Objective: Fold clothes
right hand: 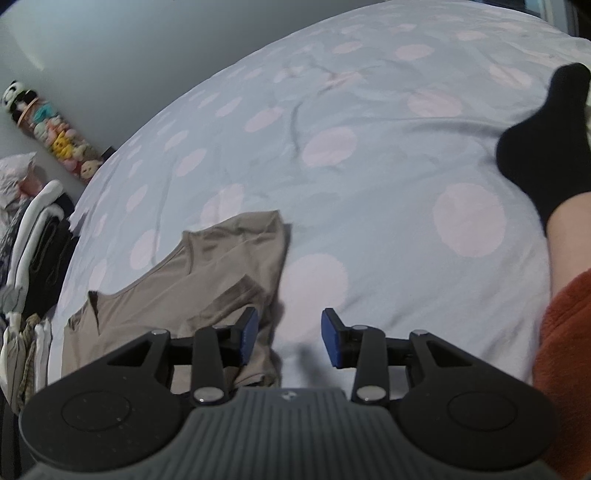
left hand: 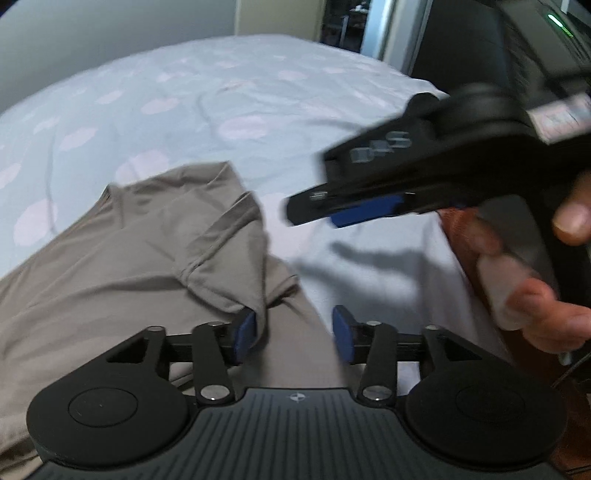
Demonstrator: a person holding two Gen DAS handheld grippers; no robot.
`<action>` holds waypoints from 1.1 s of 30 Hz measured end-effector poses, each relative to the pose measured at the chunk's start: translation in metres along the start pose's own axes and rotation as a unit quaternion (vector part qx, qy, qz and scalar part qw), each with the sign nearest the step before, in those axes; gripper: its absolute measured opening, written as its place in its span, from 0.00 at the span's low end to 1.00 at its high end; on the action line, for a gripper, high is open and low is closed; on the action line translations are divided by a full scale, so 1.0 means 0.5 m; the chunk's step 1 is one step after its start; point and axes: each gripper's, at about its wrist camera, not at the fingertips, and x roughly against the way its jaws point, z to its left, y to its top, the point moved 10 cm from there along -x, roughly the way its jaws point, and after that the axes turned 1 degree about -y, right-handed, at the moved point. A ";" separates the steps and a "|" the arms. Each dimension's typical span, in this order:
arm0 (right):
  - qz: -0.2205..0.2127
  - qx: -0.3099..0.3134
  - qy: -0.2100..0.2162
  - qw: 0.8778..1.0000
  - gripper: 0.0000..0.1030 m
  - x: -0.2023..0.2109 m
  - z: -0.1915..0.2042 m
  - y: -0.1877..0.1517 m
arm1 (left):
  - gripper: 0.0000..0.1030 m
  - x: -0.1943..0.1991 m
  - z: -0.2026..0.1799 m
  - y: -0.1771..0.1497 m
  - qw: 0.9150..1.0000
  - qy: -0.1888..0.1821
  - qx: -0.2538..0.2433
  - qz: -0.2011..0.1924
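Note:
A taupe T-shirt (left hand: 140,251) lies on the pale blue bedspread with pink dots (left hand: 221,92), its sleeve folded over the body. My left gripper (left hand: 293,334) is open just above the shirt's right edge, the left pad touching a fold of the sleeve. My right gripper shows in the left wrist view (left hand: 369,203) as a blurred black body held by a hand, hovering above the bed to the right of the shirt. In the right wrist view the right gripper (right hand: 290,338) is open and empty above the shirt's (right hand: 207,280) right edge.
A leg in a black sock (right hand: 546,147) and a rust-coloured garment (right hand: 569,350) lie on the right of the bedspread (right hand: 369,147). Stacked clothes (right hand: 33,240) and a tube of plush toys (right hand: 55,136) sit off the bed's left side. A dark doorway (left hand: 343,26) lies beyond the bed.

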 end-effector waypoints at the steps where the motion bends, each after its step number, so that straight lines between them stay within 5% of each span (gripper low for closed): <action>1: -0.002 0.010 0.005 1.000 0.41 0.001 0.010 -0.002 | 0.52 0.001 -0.008 0.000 1.000 0.000 -0.005 -0.005; 5: -0.004 0.050 0.018 0.999 0.41 0.002 0.045 -0.013 | 0.50 0.008 -0.048 -0.004 0.999 -0.018 -0.032 -0.022; 12: 0.019 0.075 0.025 0.997 0.43 -0.003 0.055 -0.033 | 0.50 0.053 -0.030 -0.024 0.999 0.008 -0.020 -0.040; 19: 0.014 0.068 0.033 0.997 0.44 0.003 0.064 -0.031 | 0.51 0.167 0.059 -0.105 0.991 0.116 -0.027 -0.060; 22: 0.017 0.083 0.035 0.996 0.44 0.001 0.085 -0.040 | 0.51 0.214 0.141 -0.166 0.980 0.197 -0.019 -0.035; 26: 0.017 0.100 0.029 0.994 0.44 -0.003 0.105 -0.054 | 0.50 0.270 0.264 -0.235 0.950 0.313 -0.020 0.007; 30: 0.003 0.102 0.022 0.995 0.44 -0.005 0.113 -0.058 | 0.50 0.310 0.369 -0.269 0.925 0.380 -0.015 0.020; 33: -0.005 0.110 0.015 0.994 0.44 -0.009 0.129 -0.058 | 0.50 0.307 0.416 -0.271 0.920 0.391 -0.004 0.014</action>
